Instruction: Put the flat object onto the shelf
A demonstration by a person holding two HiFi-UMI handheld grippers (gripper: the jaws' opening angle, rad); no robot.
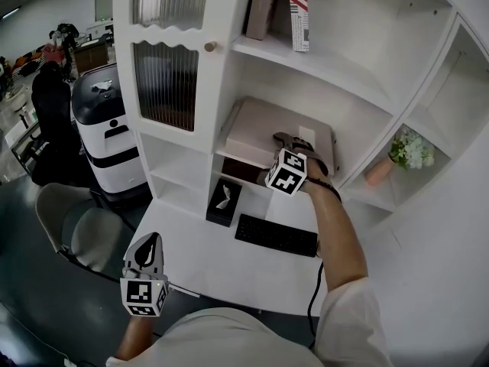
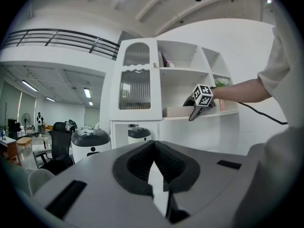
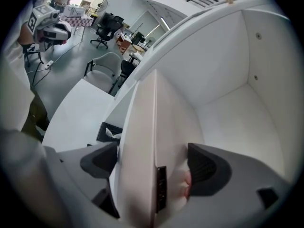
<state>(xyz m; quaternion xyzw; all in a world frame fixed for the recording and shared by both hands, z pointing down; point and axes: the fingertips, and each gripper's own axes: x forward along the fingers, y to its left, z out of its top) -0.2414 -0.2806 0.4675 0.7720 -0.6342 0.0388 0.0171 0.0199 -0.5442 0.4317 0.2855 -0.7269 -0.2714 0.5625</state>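
The flat object (image 1: 256,128) (image 3: 142,137) is seen as a thin, pale, smooth slab with a seam along its edge and a small dark rectangular port, much like a closed laptop. It is laid flat on the middle shelf (image 1: 229,156) of a glossy white cabinet, above the white bench (image 1: 199,254).

Its near edge is straddled by the right gripper (image 1: 289,142) (image 3: 152,158). The dark ribbed fingers (image 3: 204,167) are spread wide on either side of the slab, and a gap is seen at the right pad, so no grip is made.

The left gripper (image 1: 147,252) (image 2: 154,148) is held low over the bench edge, its fingers (image 2: 137,163) closed together on nothing.

A stars-and-stripes pattern is shown on a book (image 1: 299,10) on the upper shelf. Its print cannot be read.
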